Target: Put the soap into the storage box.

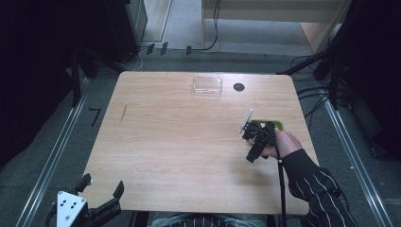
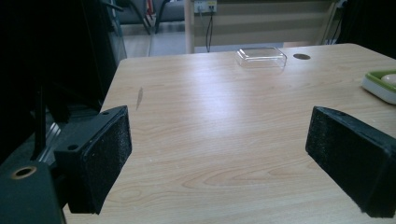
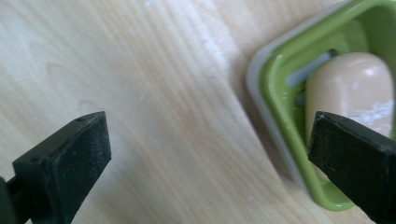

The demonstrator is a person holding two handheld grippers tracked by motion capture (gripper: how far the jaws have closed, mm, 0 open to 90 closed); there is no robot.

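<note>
Wood grain in a pale finish runs across the table (image 1: 179, 142), a rounded-corner top that stands on grey carpeted floor (image 1: 61, 146) with metal rails along both sides. Dark equipment stands and cables crowd the room's edges, and a lighter strip of floor and a pale wooden panel lie beyond the far edge. A short dark streak (image 1: 124, 112) marks the wood toward the left side. Near the far edge rests a clear plastic lid (image 1: 207, 86), and just beside it, to its right in the high view, sits a small dark round spot (image 1: 239, 87) in the tabletop. The green soap dish (image 1: 269, 125) lies near the table's right edge, well apart from the lid, and the right gripper view shows a beige bar of soap (image 3: 348, 91) lying in its slotted green tray inside a pale outer rim. The right gripper (image 1: 255, 135), held by a hand in a striped dark sleeve, hangs right over the dish and partly hides it from above; its jaws stand wide apart with nothing between the pads, one over bare wood and the other over the dish's corner. The left gripper (image 1: 101, 187) waits at the near left corner of the table, jaws spread wide and holding nothing, with open tabletop ahead of it.
</note>
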